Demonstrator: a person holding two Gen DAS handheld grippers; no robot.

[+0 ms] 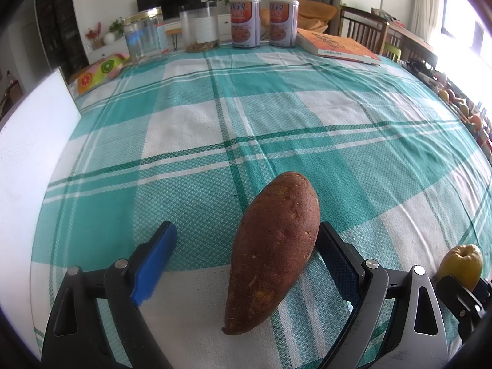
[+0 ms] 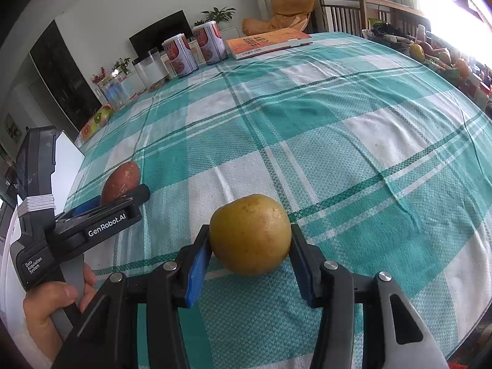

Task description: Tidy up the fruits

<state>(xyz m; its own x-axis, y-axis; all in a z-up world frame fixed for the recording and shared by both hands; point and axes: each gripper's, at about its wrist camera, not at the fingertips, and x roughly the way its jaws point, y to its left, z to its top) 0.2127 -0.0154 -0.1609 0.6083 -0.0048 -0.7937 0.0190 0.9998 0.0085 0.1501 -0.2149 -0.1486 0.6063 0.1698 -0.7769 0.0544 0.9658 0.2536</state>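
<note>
Nearest you, your right gripper (image 2: pixel 250 246) is clamped on the yellow apple (image 2: pixel 250 234), both blue pads pressed against its sides, the fruit resting on the checked tablecloth (image 2: pixel 338 153). Just left of the apple, your left gripper (image 1: pixel 246 246) stands wide apart around the sweet potato (image 1: pixel 272 252); its right pad is against the skin or just beside it, the left pad well clear. Your hand (image 2: pixel 52 307) grips that tool's handle. Far beyond the apple, at the cloth's back edge, stand two cans (image 1: pixel 261 21), two clear jars (image 1: pixel 172 30) and an orange book (image 1: pixel 338 46).
</note>
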